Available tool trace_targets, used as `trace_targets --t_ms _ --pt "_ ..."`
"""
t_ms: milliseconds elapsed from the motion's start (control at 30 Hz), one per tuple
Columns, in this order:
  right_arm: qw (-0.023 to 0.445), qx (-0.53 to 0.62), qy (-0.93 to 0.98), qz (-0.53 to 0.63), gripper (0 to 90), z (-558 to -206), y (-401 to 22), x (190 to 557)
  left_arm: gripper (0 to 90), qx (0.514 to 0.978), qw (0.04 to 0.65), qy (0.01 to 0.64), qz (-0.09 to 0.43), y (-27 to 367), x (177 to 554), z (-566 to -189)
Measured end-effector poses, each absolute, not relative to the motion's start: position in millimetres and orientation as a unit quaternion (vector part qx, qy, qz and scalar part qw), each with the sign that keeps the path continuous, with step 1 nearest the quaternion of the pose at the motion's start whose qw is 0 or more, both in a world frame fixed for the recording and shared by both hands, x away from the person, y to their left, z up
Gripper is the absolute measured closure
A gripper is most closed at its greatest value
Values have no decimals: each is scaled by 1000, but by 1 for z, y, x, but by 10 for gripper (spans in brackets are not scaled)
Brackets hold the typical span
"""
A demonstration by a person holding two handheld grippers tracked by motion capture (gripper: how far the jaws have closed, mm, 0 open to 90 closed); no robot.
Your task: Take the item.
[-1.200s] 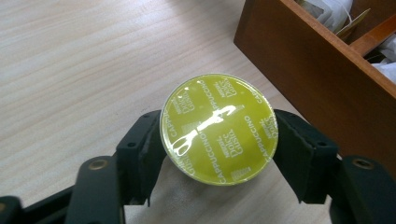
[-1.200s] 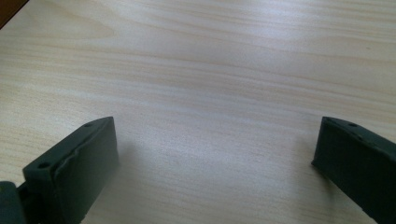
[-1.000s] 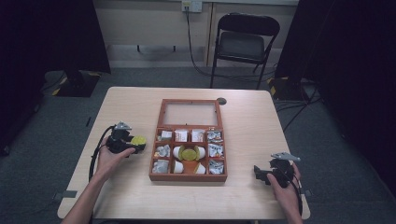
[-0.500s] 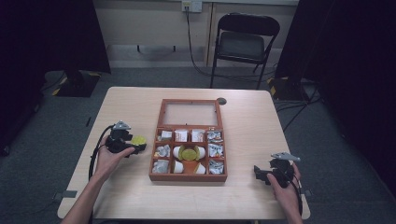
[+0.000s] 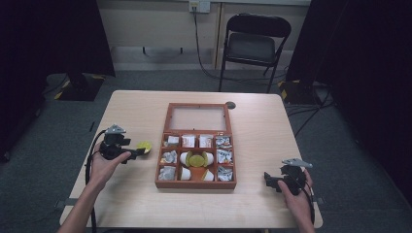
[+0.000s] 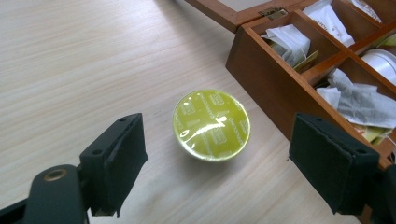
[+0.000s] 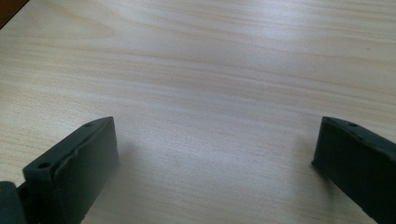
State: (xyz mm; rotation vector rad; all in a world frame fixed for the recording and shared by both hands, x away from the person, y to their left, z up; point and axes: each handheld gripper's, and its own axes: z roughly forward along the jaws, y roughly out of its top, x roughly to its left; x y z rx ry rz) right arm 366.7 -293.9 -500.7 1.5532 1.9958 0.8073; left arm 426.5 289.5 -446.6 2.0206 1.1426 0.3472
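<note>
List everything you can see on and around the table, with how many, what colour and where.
table: one, pale wood, centre of the room
wooden box: one, reddish brown, mid-table, lid laid open toward the far side
tea bags in wrappers: several, white and grey, in the outer compartments
capsule in the box: one, yellow-green top, middle compartment, among white cups
capsule on the table: one, yellow-green foil, left of the box
folding chair: one, black, beyond the table
left gripper: one, black, fingers open either side of the table capsule, not touching it
right gripper: one, black, open over bare table at the right
hands: two, at the near edge
</note>
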Motion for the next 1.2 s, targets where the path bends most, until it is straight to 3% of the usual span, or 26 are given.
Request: trace_targets --t_ms 533,1200 --pt "241 569 729 296 0 -501 -294 367 175 799 364 455 149 320 391 -443" --pt "241 569 729 295 0 -501 -294 367 183 782 287 527 169 348 373 -487"
